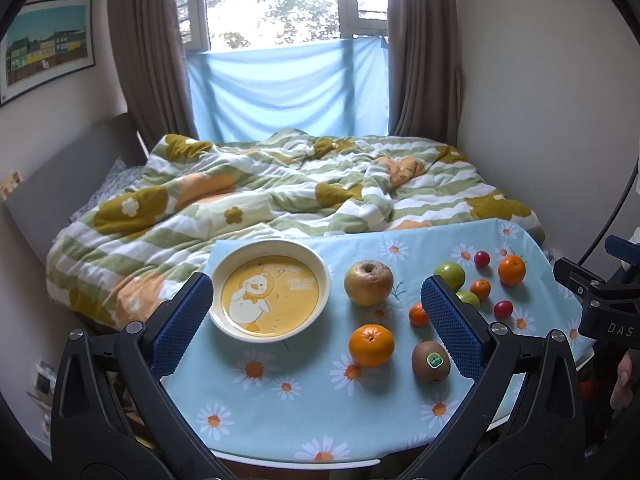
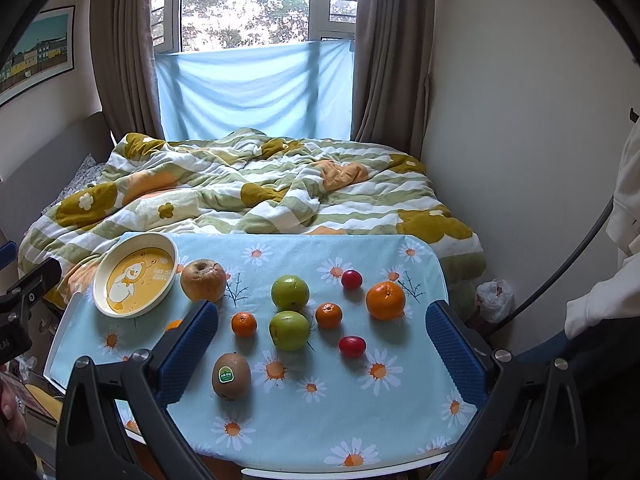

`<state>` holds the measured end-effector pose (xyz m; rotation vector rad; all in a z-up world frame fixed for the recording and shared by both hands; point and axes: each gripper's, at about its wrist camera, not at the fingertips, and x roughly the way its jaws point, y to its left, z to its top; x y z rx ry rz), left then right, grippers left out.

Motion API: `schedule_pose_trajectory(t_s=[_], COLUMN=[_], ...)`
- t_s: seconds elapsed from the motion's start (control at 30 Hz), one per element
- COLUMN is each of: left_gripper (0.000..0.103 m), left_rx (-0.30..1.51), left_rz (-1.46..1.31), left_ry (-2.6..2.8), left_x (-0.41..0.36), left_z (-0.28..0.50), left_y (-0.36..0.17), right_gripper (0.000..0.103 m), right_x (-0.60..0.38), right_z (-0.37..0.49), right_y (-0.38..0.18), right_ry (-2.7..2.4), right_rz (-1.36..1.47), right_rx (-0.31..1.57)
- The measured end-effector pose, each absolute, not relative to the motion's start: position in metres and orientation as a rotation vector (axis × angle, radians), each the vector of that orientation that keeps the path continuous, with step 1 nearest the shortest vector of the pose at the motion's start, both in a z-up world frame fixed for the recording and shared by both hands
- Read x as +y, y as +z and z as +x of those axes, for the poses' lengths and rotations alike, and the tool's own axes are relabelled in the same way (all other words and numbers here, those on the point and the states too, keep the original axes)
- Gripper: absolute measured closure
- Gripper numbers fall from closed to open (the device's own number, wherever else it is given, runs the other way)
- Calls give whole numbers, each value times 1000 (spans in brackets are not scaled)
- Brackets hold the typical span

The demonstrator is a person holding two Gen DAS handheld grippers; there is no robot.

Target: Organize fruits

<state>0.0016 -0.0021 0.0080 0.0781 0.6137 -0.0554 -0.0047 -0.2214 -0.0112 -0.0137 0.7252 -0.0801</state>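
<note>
In a bedroom, a small table draped in a light-blue daisy-print cloth (image 2: 280, 420) carries a round cream plate with a yellow duck picture (image 1: 270, 294) at far left and loose fruits to its right, a wrinkled brown apple (image 1: 368, 282) just beside the plate, while the left gripper (image 1: 316, 320) and right gripper (image 2: 322, 344) hang over the near edge, both spread wide and empty.

A brownish apple (image 2: 203, 280) stands just beside the empty duck plate (image 2: 105, 268). A kiwi (image 2: 231, 376) with a green sticker lies near the front. Two green fruits (image 2: 289, 311), oranges (image 2: 385, 300) and two red tomatoes (image 2: 352, 346) lie scattered to the right.
</note>
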Motion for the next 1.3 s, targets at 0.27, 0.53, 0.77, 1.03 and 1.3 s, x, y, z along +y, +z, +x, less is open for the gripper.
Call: schedule_pose_trajectory(t_s=[0.27,0.53,0.77,1.03,1.3], left_gripper=[0,0,0,0,0], left_rx=[614,614,614,630,735], left_rz=[76,75,76,72,51], left_ry=[-57,-56,-57,-68,-176], left_x=[-2,-3,-4,-6,-20], left_z=[3,3,3,7,20], left_y=[8,7,7,5,-23], right_gripper=[0,0,0,0,0], right_x=[-218,-217,-218,-217,-231], right_z=[-4,-5,-6,-7,-18], right_y=[-9,-10,-10,-11,-25], right_ry=[-73,-76,-79,-92,-149], right_rz=[-21,-21,-16,-17,24], right_rx=[725,725,725,712,767])
